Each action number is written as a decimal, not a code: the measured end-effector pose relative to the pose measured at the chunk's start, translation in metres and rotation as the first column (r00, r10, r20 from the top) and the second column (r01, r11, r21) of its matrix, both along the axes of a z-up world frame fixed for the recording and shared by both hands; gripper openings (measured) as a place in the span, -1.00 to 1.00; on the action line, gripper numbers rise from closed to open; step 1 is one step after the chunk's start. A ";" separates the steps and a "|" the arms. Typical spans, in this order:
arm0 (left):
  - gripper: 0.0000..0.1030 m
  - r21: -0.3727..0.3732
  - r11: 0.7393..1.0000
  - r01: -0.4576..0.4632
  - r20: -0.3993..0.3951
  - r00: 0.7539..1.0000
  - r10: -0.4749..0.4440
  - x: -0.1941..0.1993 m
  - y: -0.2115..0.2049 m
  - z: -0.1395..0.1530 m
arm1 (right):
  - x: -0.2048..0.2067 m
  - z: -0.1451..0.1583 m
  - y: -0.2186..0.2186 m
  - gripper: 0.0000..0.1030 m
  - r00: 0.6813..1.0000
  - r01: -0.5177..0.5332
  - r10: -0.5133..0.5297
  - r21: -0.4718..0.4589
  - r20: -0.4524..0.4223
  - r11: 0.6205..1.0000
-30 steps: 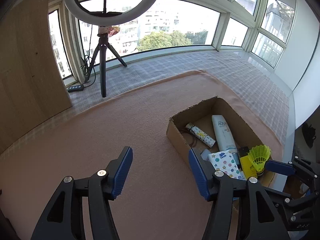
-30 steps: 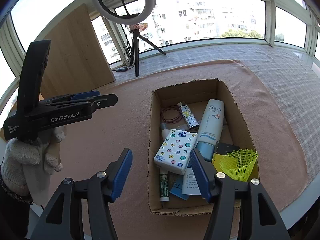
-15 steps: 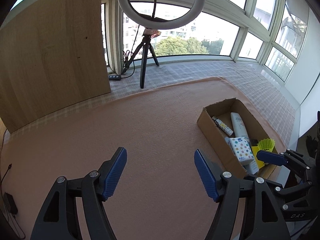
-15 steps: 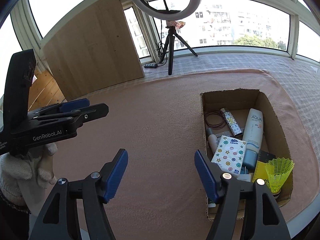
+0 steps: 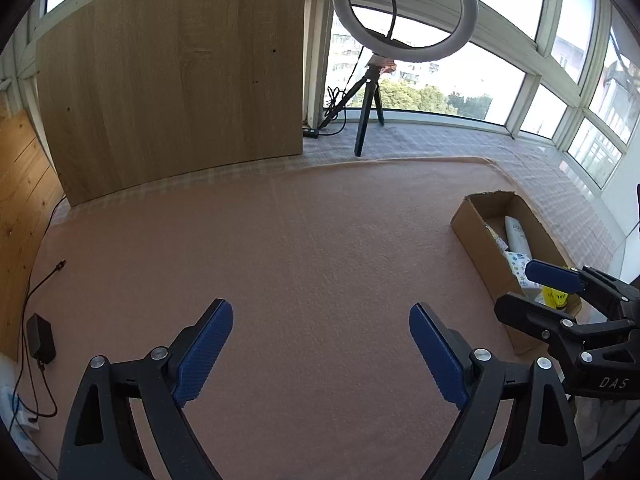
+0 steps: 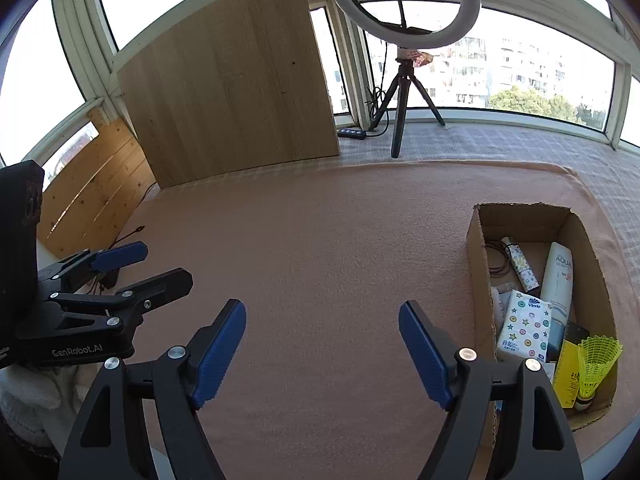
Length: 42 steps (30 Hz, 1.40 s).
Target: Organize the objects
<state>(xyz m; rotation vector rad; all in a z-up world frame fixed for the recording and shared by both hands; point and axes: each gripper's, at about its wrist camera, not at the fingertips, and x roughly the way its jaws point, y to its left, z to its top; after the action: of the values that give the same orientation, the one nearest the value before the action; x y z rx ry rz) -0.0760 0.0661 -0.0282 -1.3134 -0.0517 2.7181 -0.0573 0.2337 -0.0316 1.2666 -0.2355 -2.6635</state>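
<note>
Two hand-held black tongs with ribbed blue pads hover over a salmon-pink felt mat (image 6: 320,248) that covers a wide window ledge. Nearest the viewer, the left gripper (image 5: 320,346) has its jaws spread wide and opening further, with nothing between them, only bare mat below. The right gripper (image 6: 322,346) is likewise released, its jaws opening, and nothing lies between its pads either.

Seen from the right wrist, the left tongs sit low at the left edge, held by a hand in a white knitted glove (image 6: 28,396). Seen from the left wrist, the right tongs reach in from the right edge, partly in front of the box.

To the right of both tongs, well clear of their pads, stands an open brown cardboard box (image 6: 478,280) on the mat. Inside it, from near to far: a neon-yellow plastic shuttlecock (image 6: 596,364) standing on its cork in the near right corner, beside a yellow flat card (image 6: 566,376); a white tissue packet printed with coloured stars and smileys (image 6: 524,330); a white tube labelled AQUA (image 6: 558,280); a small patterned stick-shaped item (image 6: 520,264); and a dark coiled cord (image 6: 496,258) by the far left wall.

Beyond the mat, a grey checked cloth (image 6: 520,144) runs to the windows. A black tripod carrying a white ring light (image 6: 404,4) stands straight ahead, and a tall light-wood board (image 6: 228,92) leans to the left of it.
</note>
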 end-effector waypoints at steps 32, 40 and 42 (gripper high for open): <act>0.85 0.010 0.987 -0.161 0.050 0.986 0.160 0.051 -0.073 -0.020 | 0.008 -0.015 -0.075 0.56 0.999 -0.053 0.053 0.039 0.007 0.998; 0.85 0.008 0.988 -0.153 0.057 0.987 0.152 0.052 -0.072 -0.023 | 0.007 -0.017 -0.074 0.56 0.999 -0.036 0.035 0.047 0.014 0.998; 0.85 0.010 0.988 -0.153 0.058 0.987 0.152 0.053 -0.072 -0.023 | 0.007 -0.017 -0.073 0.56 0.999 -0.033 0.032 0.051 0.013 0.998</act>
<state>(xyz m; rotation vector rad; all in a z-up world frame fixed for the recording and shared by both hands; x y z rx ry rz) -0.0229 -0.0062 -0.0516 -1.4399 -0.1846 2.7982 -0.0503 0.1607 -0.0483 1.2908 -0.1479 -2.6512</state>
